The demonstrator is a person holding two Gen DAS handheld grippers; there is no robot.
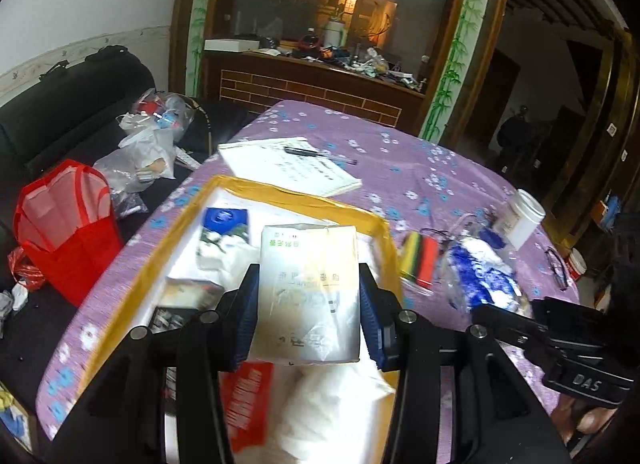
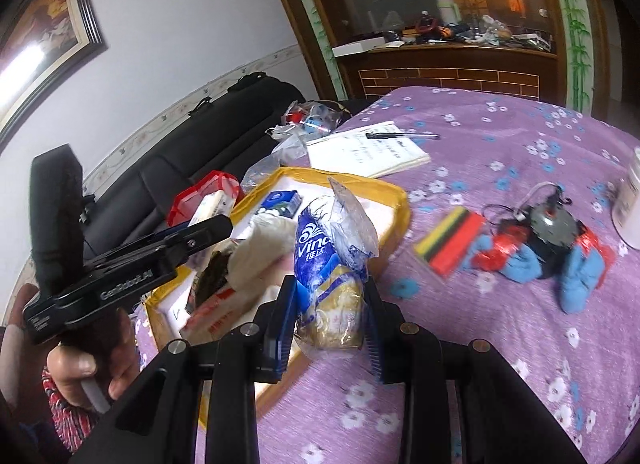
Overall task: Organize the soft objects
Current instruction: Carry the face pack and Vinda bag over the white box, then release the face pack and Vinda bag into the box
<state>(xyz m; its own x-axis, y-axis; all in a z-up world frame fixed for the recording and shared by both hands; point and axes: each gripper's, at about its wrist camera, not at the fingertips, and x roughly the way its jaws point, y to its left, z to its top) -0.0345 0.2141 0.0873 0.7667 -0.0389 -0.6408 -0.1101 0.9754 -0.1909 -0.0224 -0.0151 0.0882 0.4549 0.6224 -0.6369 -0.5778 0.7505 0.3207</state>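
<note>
Left wrist: left tool (image 1: 308, 296) grips tissue pack (image 1: 308, 288), lettering blurred.

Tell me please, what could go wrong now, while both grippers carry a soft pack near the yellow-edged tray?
1. The left gripper holds its tissue pack by slippery plastic wrap; it might slide out.
2. The right gripper pinches only the lower end of the blue roll pack, so it may tip.
3. The tray already looks crowded; packs could spill over.

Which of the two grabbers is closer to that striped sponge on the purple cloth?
Right. The right gripper, holding a tissue pack, is beside the striped sponge; the left gripper is farther away, over the yellow-rimmed box.
</note>
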